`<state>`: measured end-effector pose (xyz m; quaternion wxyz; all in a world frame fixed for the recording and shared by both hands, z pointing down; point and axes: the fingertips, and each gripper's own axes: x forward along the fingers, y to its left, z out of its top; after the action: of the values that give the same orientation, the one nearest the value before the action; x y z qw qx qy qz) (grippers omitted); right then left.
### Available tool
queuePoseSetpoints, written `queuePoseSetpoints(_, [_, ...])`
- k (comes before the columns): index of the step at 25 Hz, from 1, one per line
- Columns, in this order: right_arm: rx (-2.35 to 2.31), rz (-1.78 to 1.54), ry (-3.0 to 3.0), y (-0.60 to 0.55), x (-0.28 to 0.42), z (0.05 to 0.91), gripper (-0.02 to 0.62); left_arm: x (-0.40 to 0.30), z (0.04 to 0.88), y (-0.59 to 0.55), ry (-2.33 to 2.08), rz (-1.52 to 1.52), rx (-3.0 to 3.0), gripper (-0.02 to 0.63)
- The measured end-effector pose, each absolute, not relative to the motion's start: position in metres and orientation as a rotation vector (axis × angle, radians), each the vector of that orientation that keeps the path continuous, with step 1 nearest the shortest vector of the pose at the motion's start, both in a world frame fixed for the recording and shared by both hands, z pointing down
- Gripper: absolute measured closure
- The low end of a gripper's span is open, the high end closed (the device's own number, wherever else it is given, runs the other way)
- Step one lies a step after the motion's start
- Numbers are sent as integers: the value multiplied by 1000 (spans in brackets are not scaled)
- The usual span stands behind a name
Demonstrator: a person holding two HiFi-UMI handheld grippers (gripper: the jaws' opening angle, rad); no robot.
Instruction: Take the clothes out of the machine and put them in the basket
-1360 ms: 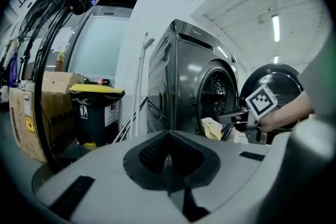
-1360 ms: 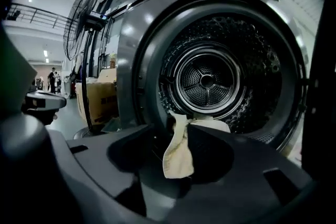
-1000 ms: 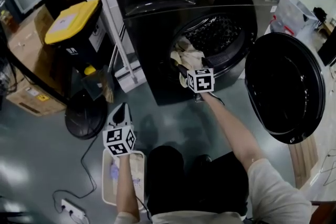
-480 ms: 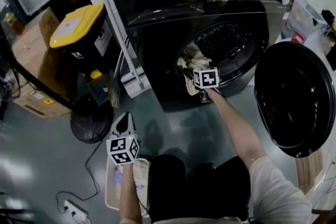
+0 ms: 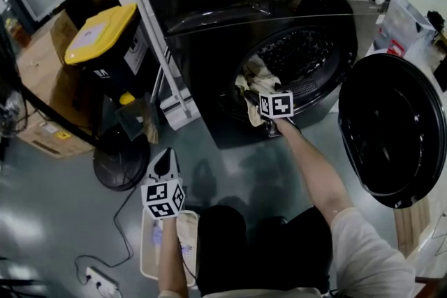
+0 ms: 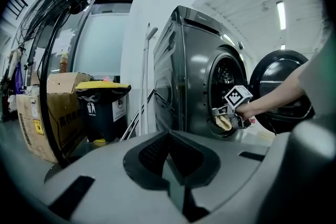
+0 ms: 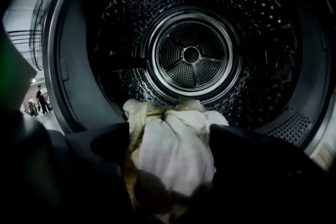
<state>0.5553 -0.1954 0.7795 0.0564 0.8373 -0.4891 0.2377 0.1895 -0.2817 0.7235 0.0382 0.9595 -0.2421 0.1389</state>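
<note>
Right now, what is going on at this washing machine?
A person is emptying the washing machine with a tool in each hand. The right tool is at the open drum, its jaws closing around a pale bundle of cloth, not yet gripping. The left tool hangs shut and empty near the basket on the floor.

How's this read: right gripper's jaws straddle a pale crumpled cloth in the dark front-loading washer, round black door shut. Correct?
No. The head view shows the round black door hanging open. The jaws of the right gripper, closing, do straddle the pale crumpled cloth in the dark front-loading washer.
</note>
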Motion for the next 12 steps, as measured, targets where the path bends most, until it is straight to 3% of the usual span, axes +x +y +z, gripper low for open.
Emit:
queuePoseSetpoints(4, [2515,745,-1524,-198,542,777,318,190,720,-279,-734,420,2949,587])
queuePoseSetpoints(9, [2486,724,-1520,-201,534,775,441,183,714,-282,-749,405,2948,587])
queuePoseSetpoints(12, [2456,687,-1499,-199,530,772,475,181,712,-282,-754,395,2949,588])
